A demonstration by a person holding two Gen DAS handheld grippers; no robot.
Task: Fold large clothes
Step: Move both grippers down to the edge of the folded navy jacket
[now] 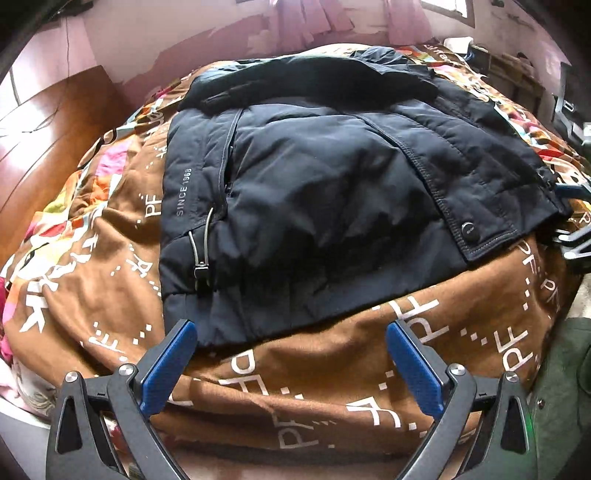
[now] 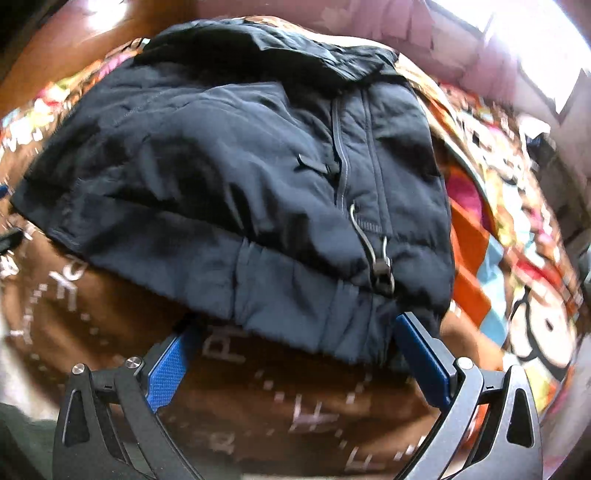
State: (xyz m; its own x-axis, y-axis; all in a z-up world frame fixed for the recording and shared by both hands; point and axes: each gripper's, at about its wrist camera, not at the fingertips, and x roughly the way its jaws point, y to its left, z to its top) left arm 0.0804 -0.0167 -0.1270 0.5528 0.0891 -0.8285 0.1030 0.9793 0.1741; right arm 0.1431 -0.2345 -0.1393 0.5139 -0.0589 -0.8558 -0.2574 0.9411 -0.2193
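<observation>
Lying folded on the bed, the dark navy jacket (image 1: 332, 177) covers the middle of a brown bedspread (image 1: 332, 387) printed with white letters and bright patches. In the left wrist view its hood (image 1: 306, 77) is turned to the far side, a zip runs down the left part beside white "SINCE 1968" lettering (image 1: 183, 192), and a grey cord with a toggle (image 1: 201, 258) hangs over the near left hem. A snap button (image 1: 468, 229) sits on the flap at the near right corner.

The left gripper (image 1: 291, 343) hovers at the near hem with its jaws wide and nothing between them; its left blue pad overlaps the jacket's near left corner, though I cannot tell if it touches. The right gripper (image 2: 295, 343) also has its jaws wide, set at the hem near the cord toggle (image 2: 380, 273), with the hem hanging over the tips of both pads; this view is blurred.

A wooden headboard (image 1: 55, 122) stands to the left of the bed, a pink wall (image 1: 166, 33) with a pink curtain (image 1: 314, 18) lies on the far side, and cluttered shelves (image 1: 517, 70) sit far right. Green fabric (image 1: 561, 369) shows at the near right edge.
</observation>
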